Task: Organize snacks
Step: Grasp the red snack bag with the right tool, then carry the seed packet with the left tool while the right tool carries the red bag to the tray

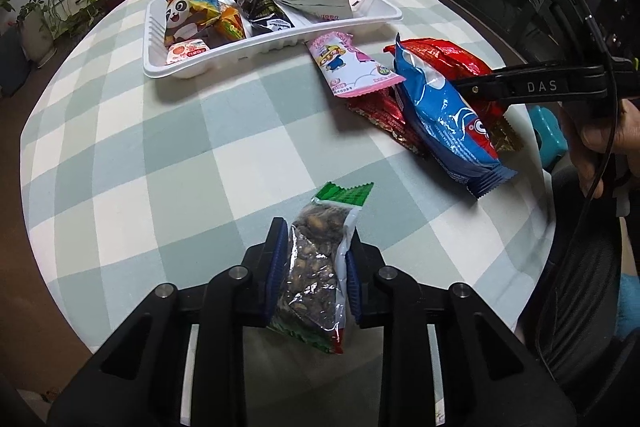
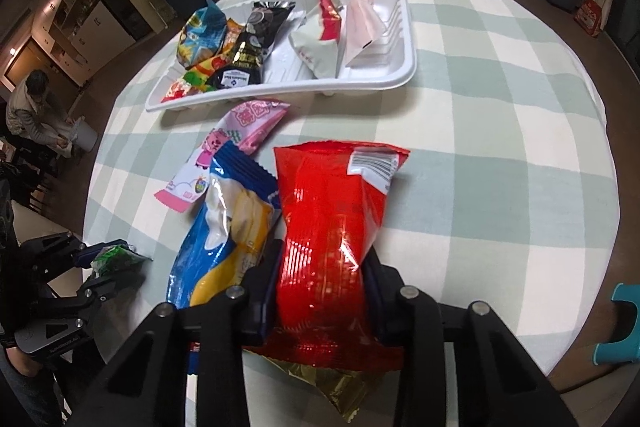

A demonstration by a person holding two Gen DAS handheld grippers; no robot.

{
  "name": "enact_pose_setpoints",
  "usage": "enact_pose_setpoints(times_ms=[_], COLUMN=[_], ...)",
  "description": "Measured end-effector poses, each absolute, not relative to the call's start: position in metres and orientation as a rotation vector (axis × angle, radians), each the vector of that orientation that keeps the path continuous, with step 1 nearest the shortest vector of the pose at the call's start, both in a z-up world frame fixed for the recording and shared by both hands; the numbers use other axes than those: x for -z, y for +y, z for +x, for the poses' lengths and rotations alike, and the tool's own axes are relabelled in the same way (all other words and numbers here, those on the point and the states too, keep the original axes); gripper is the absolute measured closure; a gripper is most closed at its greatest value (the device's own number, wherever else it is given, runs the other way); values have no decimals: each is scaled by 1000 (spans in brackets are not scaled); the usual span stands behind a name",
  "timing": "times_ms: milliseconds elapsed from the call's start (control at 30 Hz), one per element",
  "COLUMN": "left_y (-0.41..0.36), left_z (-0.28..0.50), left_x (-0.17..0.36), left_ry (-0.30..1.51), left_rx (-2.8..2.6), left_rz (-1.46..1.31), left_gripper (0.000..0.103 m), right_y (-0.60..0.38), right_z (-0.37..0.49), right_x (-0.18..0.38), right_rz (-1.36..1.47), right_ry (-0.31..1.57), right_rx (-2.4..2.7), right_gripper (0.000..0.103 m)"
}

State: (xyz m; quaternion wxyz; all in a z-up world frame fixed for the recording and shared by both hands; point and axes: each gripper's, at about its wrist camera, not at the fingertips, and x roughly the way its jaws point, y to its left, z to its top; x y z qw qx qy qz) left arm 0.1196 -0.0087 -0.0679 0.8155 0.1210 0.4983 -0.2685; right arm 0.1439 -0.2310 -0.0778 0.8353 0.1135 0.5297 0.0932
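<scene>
My left gripper [image 1: 314, 247] is shut on a clear nut packet with green ends [image 1: 316, 267], held above the checked table near its front edge; it also shows in the right wrist view [image 2: 114, 259]. My right gripper [image 2: 322, 259] is shut on a red snack bag [image 2: 332, 227], seen in the left wrist view [image 1: 444, 63] at the right. A blue packet [image 2: 224, 227] and a pink packet [image 2: 236, 143] lie beside the red bag. A white tray [image 1: 276, 47] at the far side holds several snack packets.
A dark red and gold packet [image 1: 384, 115] lies under the blue one. The round table [image 1: 160, 147] has a green-white checked cloth. A teal stool [image 2: 620, 323] stands at the right. Plants and a low cabinet line the far wall. A person crouches at far left [image 2: 32, 107].
</scene>
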Motion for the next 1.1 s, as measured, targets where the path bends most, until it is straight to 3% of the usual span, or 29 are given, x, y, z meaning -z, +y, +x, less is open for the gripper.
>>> enact_pose_setpoints(times_ms=[567,1100], left_y=[34,56], left_z=[120,189], left_x=[44,-38], left_ry=[1008,875], left_rx=[611,580], left_rz=[-23,-164], left_gripper=[82,82], right_y=[-258,-329], right_z=[125,137], right_x=[49,16], right_rz=[391,504], right_ry=[977,878], right_rx=[-196,-85], right_gripper=[67,67])
